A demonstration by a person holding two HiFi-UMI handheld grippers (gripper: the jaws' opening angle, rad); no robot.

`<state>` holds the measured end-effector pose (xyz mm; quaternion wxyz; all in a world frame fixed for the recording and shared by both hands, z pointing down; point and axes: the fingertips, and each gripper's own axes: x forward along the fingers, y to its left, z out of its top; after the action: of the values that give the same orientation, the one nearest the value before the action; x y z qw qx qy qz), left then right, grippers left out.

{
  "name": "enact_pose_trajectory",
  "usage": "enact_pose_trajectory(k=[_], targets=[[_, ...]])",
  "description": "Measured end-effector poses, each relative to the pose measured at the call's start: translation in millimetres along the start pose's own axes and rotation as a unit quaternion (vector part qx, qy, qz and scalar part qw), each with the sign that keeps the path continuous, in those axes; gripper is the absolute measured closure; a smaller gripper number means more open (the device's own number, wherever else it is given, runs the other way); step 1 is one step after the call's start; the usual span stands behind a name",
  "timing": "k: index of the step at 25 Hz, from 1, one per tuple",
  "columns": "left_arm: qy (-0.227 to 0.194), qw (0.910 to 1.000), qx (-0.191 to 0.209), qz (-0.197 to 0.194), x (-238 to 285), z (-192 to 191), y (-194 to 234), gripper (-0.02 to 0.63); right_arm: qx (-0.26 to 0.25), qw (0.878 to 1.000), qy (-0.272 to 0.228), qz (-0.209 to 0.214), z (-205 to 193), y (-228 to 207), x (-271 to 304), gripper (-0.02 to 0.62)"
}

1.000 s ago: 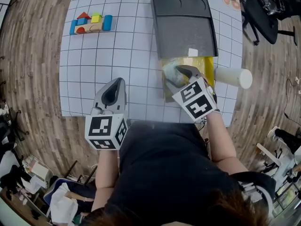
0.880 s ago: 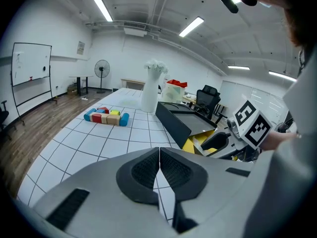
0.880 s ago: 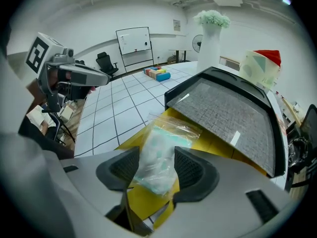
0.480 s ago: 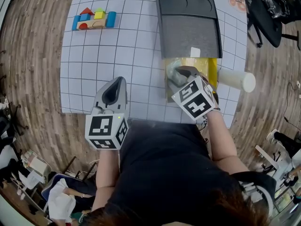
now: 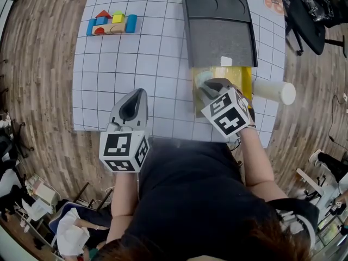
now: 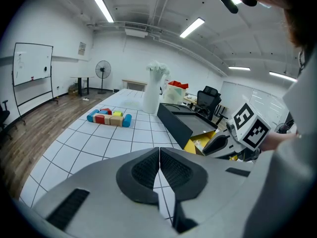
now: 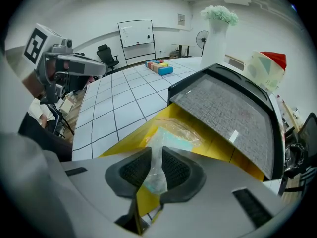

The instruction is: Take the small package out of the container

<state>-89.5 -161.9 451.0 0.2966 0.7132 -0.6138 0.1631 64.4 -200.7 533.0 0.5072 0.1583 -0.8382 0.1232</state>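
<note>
Clear crinkly small package (image 7: 173, 135), pale green inside, in open yellow container (image 7: 130, 139).

Gridded table (image 5: 157, 80): blocks (image 5: 111, 24), yellow container (image 5: 243, 76)

We see a cluster of coloured toy blocks (image 5: 111, 25) near the far left corner of the white gridded table (image 5: 136, 64). A white cylinder (image 5: 274, 91) lies at its right edge. A tall white vase (image 6: 151, 95) stands at the far end, and wood-plank floor (image 5: 38, 64) lies all around.
</note>
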Motion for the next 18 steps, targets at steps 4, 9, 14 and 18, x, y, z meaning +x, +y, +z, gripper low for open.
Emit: enact_pose_trajectory(k=[4, 9, 14, 18], targets=[[-0.001, 1.0000, 0.005, -0.005, -2.2, 0.6, -0.2, 0.578, -0.006, 1.000, 0.001, -0.018, 0.5, -0.3, -1.8, 0.538], [-0.011, 0.9998, 0.005, -0.016, -8.1, 5.4, -1.5, 0.577, 0.002, 0.999, -0.008, -0.040, 2.4, -2.2, -9.1, 0.574], [-0.018, 0.9996, 0.010, -0.021, -13.9, 8.5, 1.7, 0.578, 0.009, 0.998, -0.018, -0.062, 3.9, -2.1, -21.1, 0.577], [-0.025, 0.9993, 0.013, -0.025, -20.3, 12.2, 4.6, 0.577, 0.013, 0.997, -0.023, -0.079, 4.8, 0.8, -32.0, 0.577]])
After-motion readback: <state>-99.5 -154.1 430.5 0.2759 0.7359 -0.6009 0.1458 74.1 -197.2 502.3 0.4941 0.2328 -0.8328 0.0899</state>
